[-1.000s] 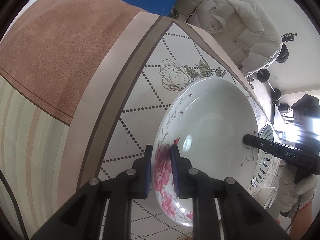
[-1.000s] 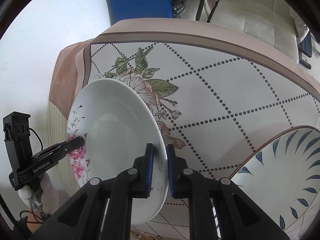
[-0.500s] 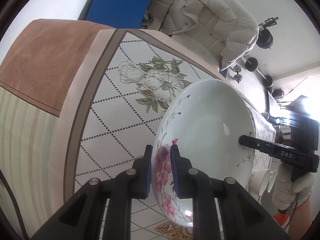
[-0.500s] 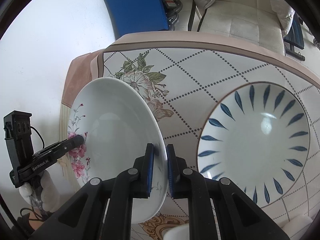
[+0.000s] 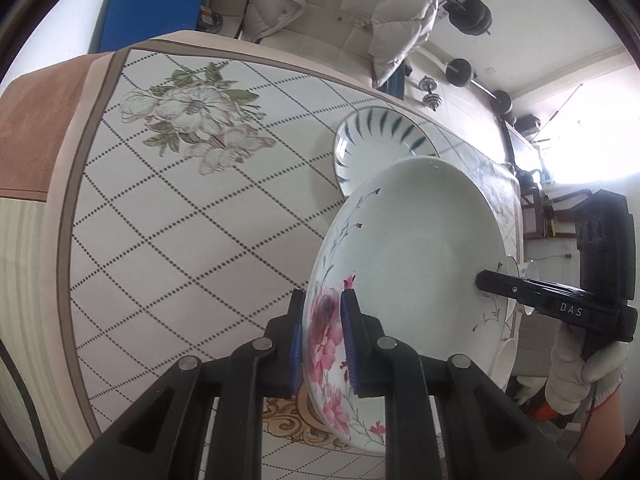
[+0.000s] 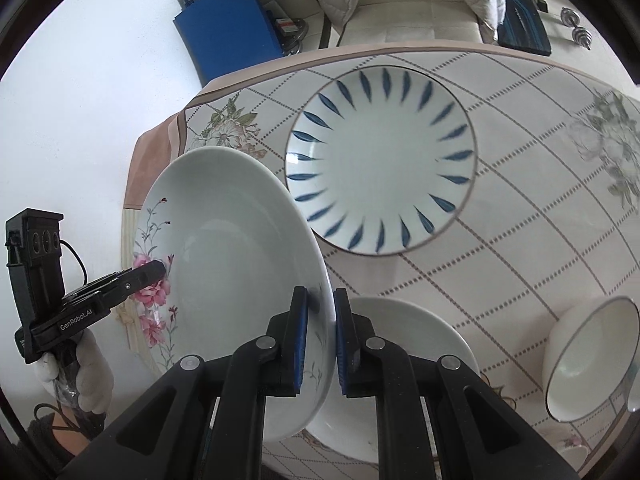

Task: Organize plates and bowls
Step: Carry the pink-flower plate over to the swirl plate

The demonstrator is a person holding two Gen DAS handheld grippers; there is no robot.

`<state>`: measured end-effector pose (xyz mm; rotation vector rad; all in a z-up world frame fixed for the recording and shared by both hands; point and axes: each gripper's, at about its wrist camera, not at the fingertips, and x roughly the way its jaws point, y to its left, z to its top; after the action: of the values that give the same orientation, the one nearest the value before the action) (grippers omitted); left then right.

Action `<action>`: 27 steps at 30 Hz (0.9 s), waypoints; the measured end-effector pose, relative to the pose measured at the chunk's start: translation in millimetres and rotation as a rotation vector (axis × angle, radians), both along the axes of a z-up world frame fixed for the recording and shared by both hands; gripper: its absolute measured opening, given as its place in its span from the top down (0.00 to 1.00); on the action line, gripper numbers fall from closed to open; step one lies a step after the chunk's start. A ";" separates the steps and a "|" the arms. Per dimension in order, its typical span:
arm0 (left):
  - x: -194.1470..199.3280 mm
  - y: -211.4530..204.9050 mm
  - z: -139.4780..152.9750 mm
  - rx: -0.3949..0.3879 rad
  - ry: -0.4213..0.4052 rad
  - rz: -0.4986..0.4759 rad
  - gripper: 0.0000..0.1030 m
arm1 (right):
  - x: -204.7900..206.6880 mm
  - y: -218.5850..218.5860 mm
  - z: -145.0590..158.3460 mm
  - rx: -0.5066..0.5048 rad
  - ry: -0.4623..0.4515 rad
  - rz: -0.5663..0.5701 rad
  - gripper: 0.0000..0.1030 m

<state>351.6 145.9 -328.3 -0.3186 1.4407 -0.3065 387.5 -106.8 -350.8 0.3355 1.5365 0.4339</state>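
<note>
left gripper (image 5: 322, 338): clamped on floral plate (image 5: 416, 264) rim | right gripper (image 6: 321, 338): clamped on its opposite rim | plate: held tilted above the table (image 5: 160, 240), near blue-leaf plate (image 6: 380, 156)

Held plate (image 6: 240, 264) above the table (image 6: 500, 240) — leaf-patterned plate (image 6: 380, 160) behind, bowl (image 6: 592, 352) perhaps rightmost.

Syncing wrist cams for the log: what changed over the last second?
Both claws carried the floral plate off the table's corner toward the blue-leaf plate, now in both views; a plain white plate and small bowl also appeared. Unchanged: left claw and right claw stay clamped on opposite rims; nothing released.
</note>
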 end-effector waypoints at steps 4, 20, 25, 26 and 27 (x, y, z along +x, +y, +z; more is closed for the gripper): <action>-17.7 -28.3 -5.9 -0.007 0.015 -0.041 0.86 | -33.6 -41.2 -0.4 -0.004 0.012 -0.049 0.86; -57.1 -81.8 -54.6 0.067 0.100 -0.149 0.85 | -111.8 -103.6 -52.6 -0.006 0.074 -0.121 0.86; -58.6 -82.4 -75.0 0.073 0.140 -0.149 0.84 | -115.9 -106.9 -70.7 -0.015 0.099 -0.125 0.86; -58.4 -81.5 -77.6 0.076 0.144 -0.150 0.84 | -116.1 -106.4 -74.1 -0.019 0.104 -0.122 0.86; -58.2 -80.8 -80.0 0.079 0.148 -0.147 0.84 | -115.4 -105.6 -76.6 -0.022 0.107 -0.123 0.86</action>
<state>293.4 65.1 -408.3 -0.1738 1.6211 -0.3505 272.1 -212.3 -427.4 0.4398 1.6137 0.3065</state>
